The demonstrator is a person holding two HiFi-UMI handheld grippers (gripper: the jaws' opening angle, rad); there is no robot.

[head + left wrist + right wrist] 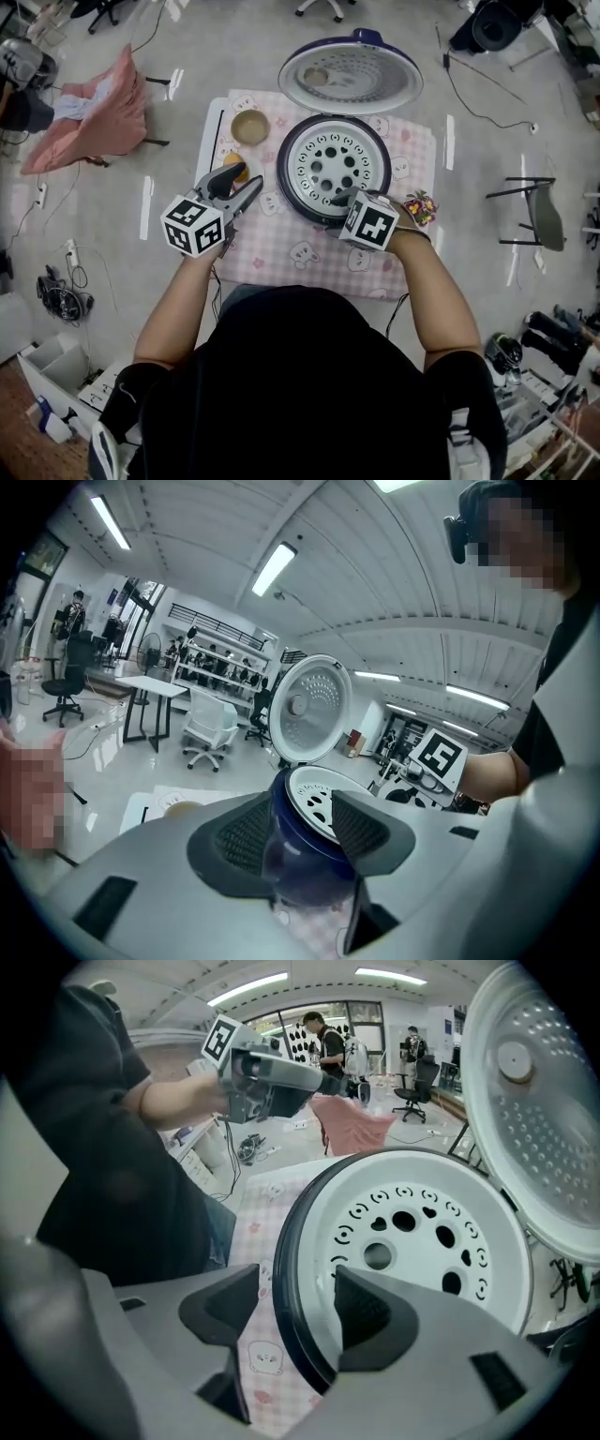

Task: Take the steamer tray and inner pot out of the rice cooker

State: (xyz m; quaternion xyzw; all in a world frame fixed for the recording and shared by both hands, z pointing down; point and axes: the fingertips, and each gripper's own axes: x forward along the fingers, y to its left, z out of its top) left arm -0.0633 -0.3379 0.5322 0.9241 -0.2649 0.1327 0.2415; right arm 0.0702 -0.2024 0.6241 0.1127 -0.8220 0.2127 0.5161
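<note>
Currently the left gripper (236, 187) hovers open and empty just left of the rice cooker (284, 169), likely waiting to help. The steamer tray (336, 161) lies flat in the cooker's mouth, holes upward; being round, it has no long axis. The right gripper (339, 199), jaws apart and holding nothing, straddles the near rim, seemingly to pinch the tray's edge.
</note>
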